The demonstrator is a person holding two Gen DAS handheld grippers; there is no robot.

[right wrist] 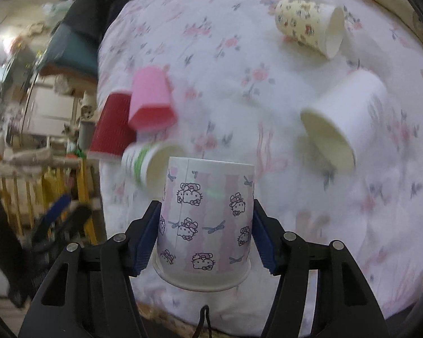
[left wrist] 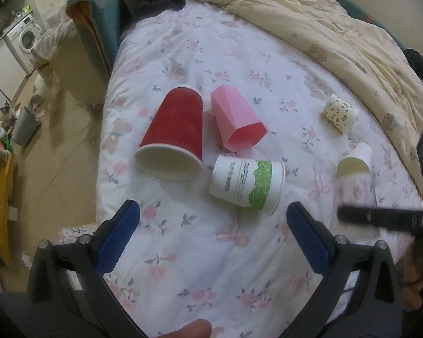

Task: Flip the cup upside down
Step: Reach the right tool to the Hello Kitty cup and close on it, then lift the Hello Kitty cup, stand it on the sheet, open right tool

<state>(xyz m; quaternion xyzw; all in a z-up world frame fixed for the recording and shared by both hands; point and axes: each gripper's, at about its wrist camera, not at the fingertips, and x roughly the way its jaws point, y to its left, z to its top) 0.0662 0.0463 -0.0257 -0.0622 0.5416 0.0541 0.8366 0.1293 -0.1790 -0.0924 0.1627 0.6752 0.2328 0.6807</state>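
The kitty cup (right wrist: 207,222) sat rim-down, clamped in the right gripper (right wrist: 206,242), while the left gripper (left wrist: 211,239) gaped over the bed (left wrist: 211,56).

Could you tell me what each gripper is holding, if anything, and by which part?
The right gripper grips the Hello Kitty cup by its side walls, rim downward. The left gripper is open and holds nothing.

A floral-sheeted bed (left wrist: 200,56) with a cream quilt (left wrist: 324,22); washing machine (left wrist: 24,35) beyond beige floor (left wrist: 67,152).
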